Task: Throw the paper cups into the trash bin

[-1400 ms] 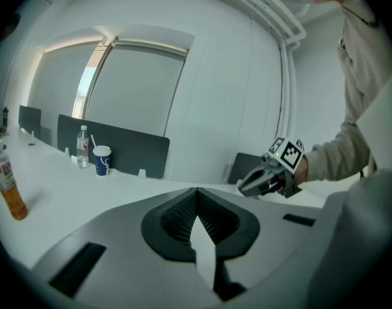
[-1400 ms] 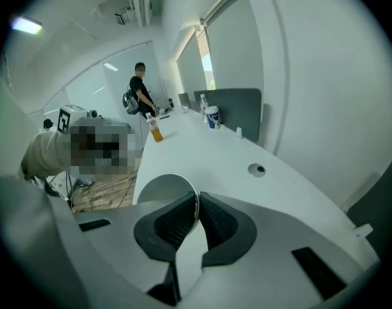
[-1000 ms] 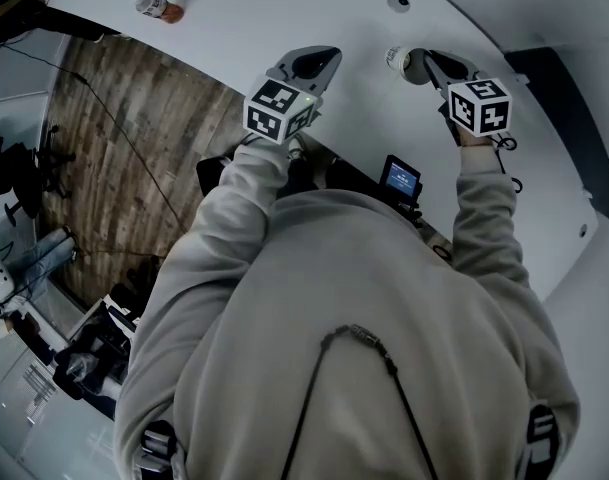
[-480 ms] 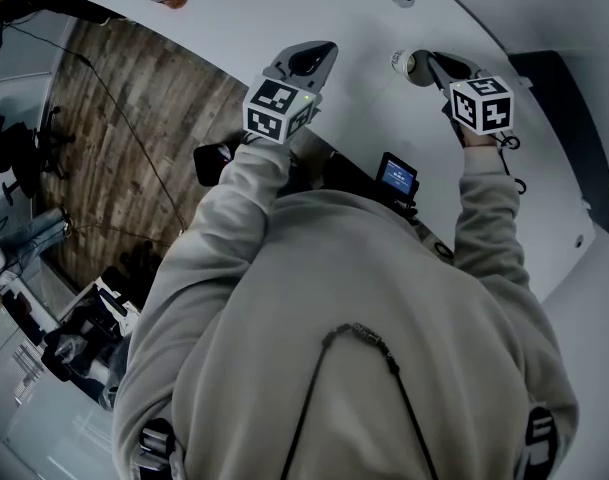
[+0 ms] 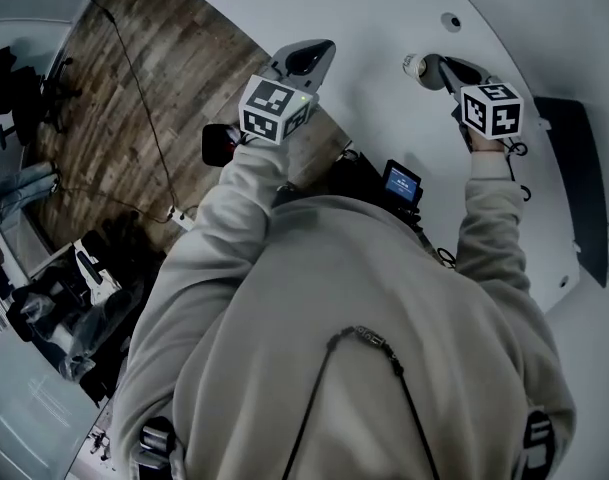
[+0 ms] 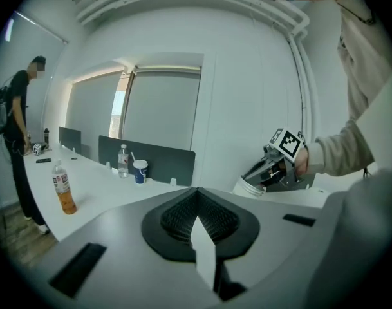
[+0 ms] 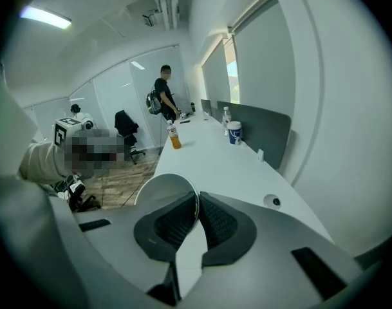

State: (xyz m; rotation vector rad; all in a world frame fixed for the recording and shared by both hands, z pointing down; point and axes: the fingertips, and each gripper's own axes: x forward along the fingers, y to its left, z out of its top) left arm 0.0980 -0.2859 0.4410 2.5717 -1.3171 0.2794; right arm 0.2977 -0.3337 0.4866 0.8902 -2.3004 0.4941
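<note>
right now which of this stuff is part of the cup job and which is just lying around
Job:
- paper cup, pinched by its rim in the right gripper
- left gripper, shut and empty

Lying about:
- orange drink bottle
- water bottle
- blue cup, cannot tell if paper
- white desk under them
- person standing at its far end

Both arms reach forward, elbows bent. Left gripper [image 5: 312, 56]: held roughly level, jaws closed together with nothing between them. Right gripper [image 5: 432, 66]: tilted downward, jaws pinched on the rim of a paper cup [image 5: 414, 65].
</note>
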